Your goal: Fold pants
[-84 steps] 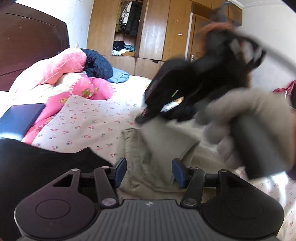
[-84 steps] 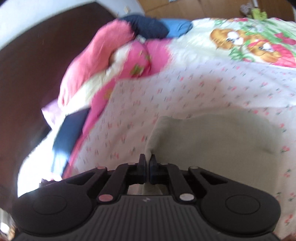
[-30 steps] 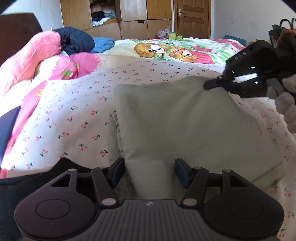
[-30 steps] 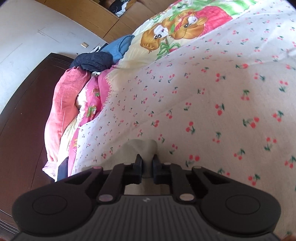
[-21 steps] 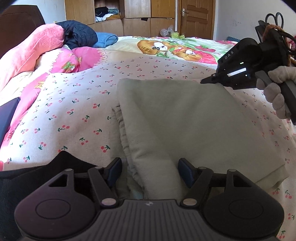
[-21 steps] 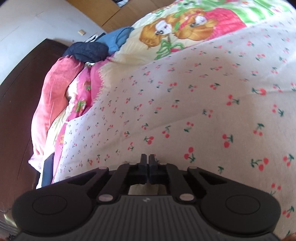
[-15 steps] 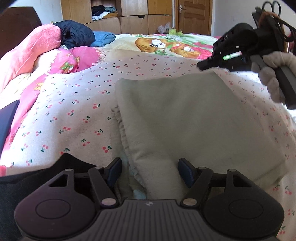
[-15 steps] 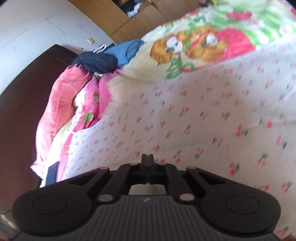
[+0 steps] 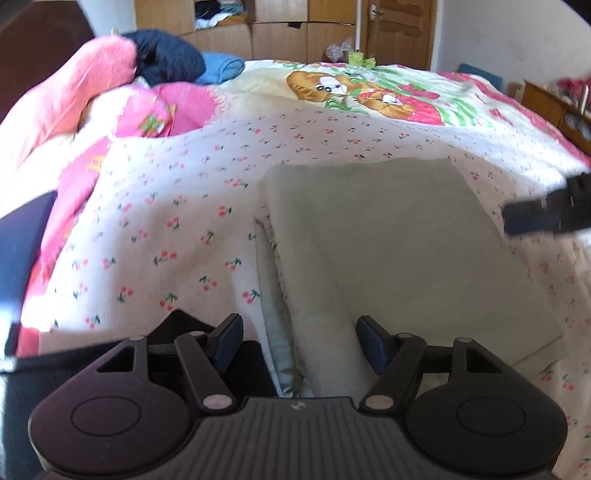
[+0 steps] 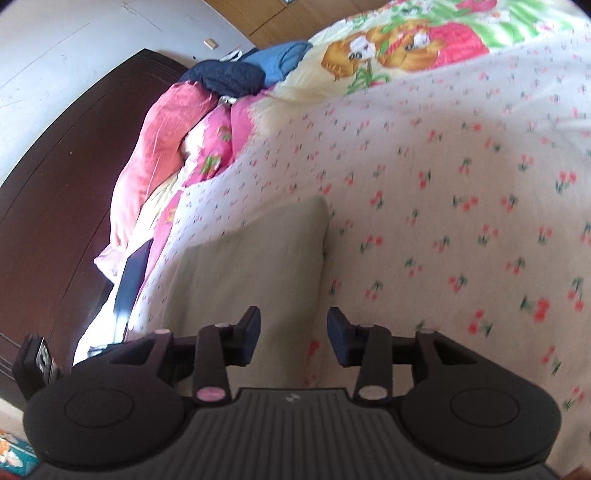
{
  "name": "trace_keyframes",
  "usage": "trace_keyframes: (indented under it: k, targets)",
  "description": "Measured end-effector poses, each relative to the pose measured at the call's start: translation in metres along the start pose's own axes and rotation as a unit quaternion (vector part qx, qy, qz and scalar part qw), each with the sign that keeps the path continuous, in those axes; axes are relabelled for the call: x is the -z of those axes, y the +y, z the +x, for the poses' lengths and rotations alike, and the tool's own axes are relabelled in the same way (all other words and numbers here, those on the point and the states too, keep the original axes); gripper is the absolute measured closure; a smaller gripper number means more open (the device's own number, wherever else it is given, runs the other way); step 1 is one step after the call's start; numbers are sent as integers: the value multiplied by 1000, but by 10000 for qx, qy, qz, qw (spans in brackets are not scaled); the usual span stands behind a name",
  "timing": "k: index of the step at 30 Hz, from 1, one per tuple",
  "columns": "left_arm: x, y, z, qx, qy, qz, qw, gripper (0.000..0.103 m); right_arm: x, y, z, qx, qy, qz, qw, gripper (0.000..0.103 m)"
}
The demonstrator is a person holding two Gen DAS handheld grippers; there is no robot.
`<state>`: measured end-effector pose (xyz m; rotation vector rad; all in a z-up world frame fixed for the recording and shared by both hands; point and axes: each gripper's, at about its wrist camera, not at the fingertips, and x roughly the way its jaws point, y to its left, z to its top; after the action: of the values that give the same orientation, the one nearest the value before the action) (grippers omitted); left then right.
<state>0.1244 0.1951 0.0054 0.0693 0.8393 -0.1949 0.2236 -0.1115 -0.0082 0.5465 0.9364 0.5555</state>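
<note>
The pale green pants [image 9: 388,240] lie folded into a flat rectangle on the cherry-print sheet [image 9: 166,221]. My left gripper [image 9: 299,332] is open over their near end, where the bunched waistband lies between the fingers without the pads pressing on it. My right gripper [image 10: 293,325] hovers over the pants [image 10: 258,266] at their right edge. Its jaws are opening and the pads touch no cloth. In the left wrist view the right gripper [image 9: 546,214] shows as a dark blur at the right edge, beside the pants.
Pink bedding [image 9: 92,92] and dark blue and light blue clothes [image 9: 166,62] are piled at the head of the bed by the dark headboard [image 10: 55,203]. A cartoon-bear blanket [image 9: 362,88] covers the far end. Wardrobe [image 9: 258,22] and door [image 9: 399,29] stand behind.
The right gripper, shut before, left the pants' far right corner, swung up, came back beside their right edge and opened. The left gripper opened a little wider and drew back slightly.
</note>
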Motion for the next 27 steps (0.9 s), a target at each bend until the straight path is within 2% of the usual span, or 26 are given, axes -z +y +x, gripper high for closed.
trace_keyframes:
  k: [4,8,13,17,19,21,23,27]
  targets:
    - [-9,8,-9,78,-124,-251,9996,22,8,-3,11,-179,136,125,9997,59]
    - [-20,10,4,174,-91,-306,9993,22,11,-7,27,-368,330,374,9981,59]
    - [-21,8,34,314,278,-280,9987,19,11,-10,39,-452,342,434,9974,56]
    - [-23,24,37,649,405,-585,9953,18,13,-9,33,-663,453,365,9961,56]
    - [-23,27,37,674,449,-609,9949,18,15,-7,33,-653,511,183,9964,56]
    - [-24,24,35,666,441,-636,9948,21,16,-8,39,-615,543,197,9964,56]
    - [-25,20,35,770,412,-655,9940,34,14,-8,45,-722,534,351,9953,56]
    - [-24,26,35,958,402,-781,9915,41,11,-3,45,-884,557,278,9941,56]
